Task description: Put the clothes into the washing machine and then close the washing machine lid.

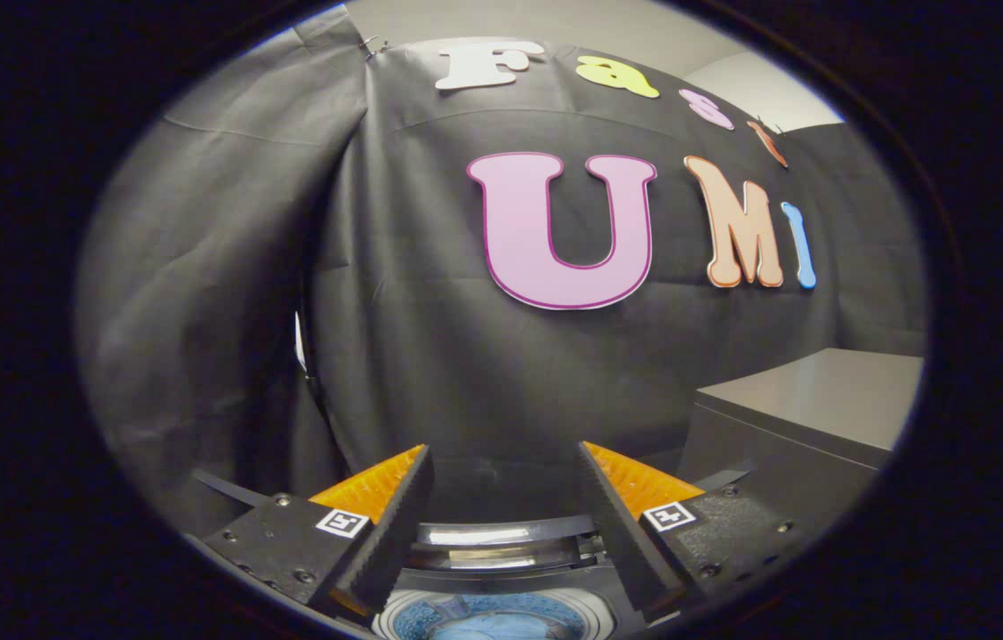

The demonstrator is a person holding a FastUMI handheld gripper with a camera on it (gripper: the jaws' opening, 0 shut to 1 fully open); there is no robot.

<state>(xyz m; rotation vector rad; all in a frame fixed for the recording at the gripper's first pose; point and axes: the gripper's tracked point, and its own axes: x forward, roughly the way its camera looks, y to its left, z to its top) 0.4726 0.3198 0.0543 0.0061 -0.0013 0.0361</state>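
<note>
Wall: black cloth [430,356] hanging in loose folds, pinned near the top.
Beyond the cloth: pale plain wall [759,89], evenly lit.
Furniture: grey box-like cabinet [822,400], flat-topped, possibly a counter, beside the cloth.

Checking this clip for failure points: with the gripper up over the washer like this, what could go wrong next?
The gripper is open and holds nothing, above the washing machine, so no clothes are being carried.

The lid looks raised behind the drum opening; the spread fingers could knock it on the way down.

The grey cabinet stands close beside the washer and could catch a sideways swing.
</note>
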